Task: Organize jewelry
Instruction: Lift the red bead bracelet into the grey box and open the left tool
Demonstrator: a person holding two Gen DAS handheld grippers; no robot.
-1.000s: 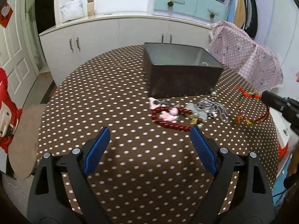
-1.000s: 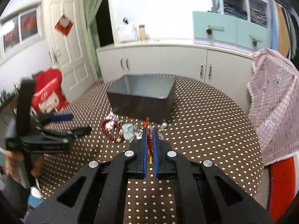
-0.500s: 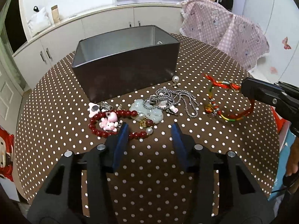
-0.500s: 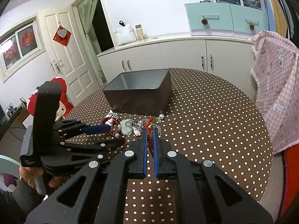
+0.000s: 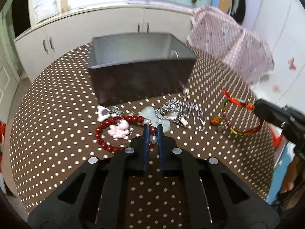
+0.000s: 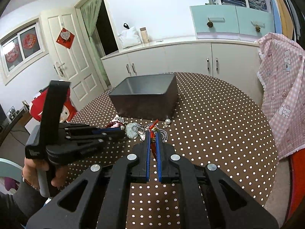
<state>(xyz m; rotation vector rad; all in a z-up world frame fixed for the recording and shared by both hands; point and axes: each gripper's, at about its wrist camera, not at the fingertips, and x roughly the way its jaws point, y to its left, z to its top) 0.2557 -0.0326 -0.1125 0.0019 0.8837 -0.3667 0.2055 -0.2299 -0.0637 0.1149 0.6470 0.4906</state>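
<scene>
A dark open box (image 5: pixel 141 72) stands on the polka-dot table (image 5: pixel 57 133); it also shows in the right wrist view (image 6: pixel 146 99). In front of it lie a red bead bracelet (image 5: pixel 106 133), a pale jade pendant (image 5: pixel 156 118), a silver chain (image 5: pixel 185 112) and a pink charm (image 5: pixel 119 130). My left gripper (image 5: pixel 153 127) is shut on the red bead bracelet at its right end. My right gripper (image 6: pixel 152 135) is shut on a red woven cord bracelet (image 6: pixel 153 145), held above the table; the cord also shows in the left wrist view (image 5: pixel 238 118).
White cabinets (image 6: pixel 171 59) run along the back wall. A pink checked cloth (image 6: pixel 282 87) hangs at the table's right. A pearl earring (image 5: pixel 185 90) lies by the box's front corner. A red plush toy (image 6: pixel 42 105) sits left of the table.
My left gripper has moved in low over the jewelry and closed its jaws on the red bead bracelet. The right gripper stays shut on the red cord.
</scene>
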